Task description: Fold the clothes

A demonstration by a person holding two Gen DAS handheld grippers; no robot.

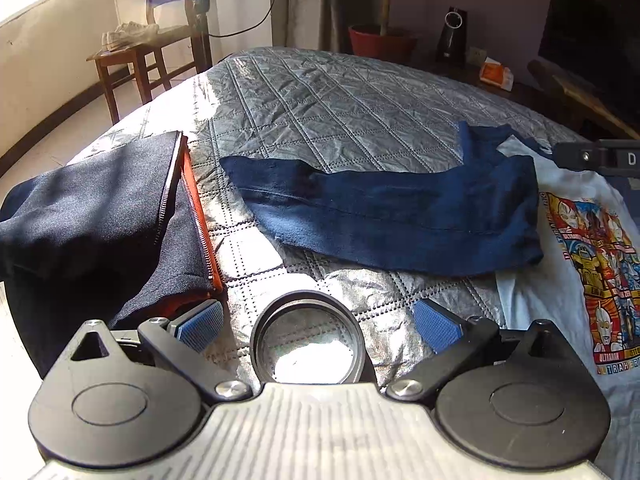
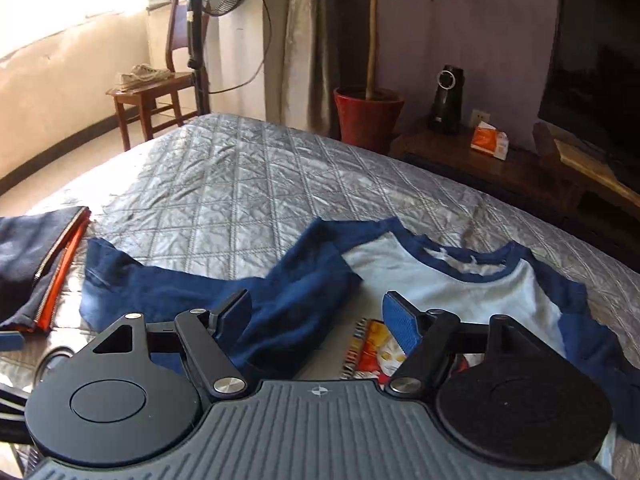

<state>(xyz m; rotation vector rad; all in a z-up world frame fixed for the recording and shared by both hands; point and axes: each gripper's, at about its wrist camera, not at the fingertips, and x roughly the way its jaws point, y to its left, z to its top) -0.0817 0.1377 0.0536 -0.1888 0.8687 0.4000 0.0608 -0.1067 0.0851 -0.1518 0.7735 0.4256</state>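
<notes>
A white T-shirt with navy sleeves and a colourful print lies flat on the bed, at the right in the left wrist view [image 1: 560, 280] and at centre in the right wrist view [image 2: 460, 280]. Its long navy sleeve [image 1: 392, 216] stretches left across the quilt [image 2: 168, 288]. My left gripper [image 1: 318, 324] is open and empty, low over bare quilt left of the shirt. My right gripper [image 2: 316, 316] is open and empty, just above the sleeve and the print.
A dark navy jacket with an orange-lined zip [image 1: 100, 216] lies on the left of the grey quilted bed [image 1: 340, 112]. Beyond the bed stand a wooden chair [image 2: 152, 92], a fan, a red plant pot [image 2: 368, 116] and a dark cabinet with a TV.
</notes>
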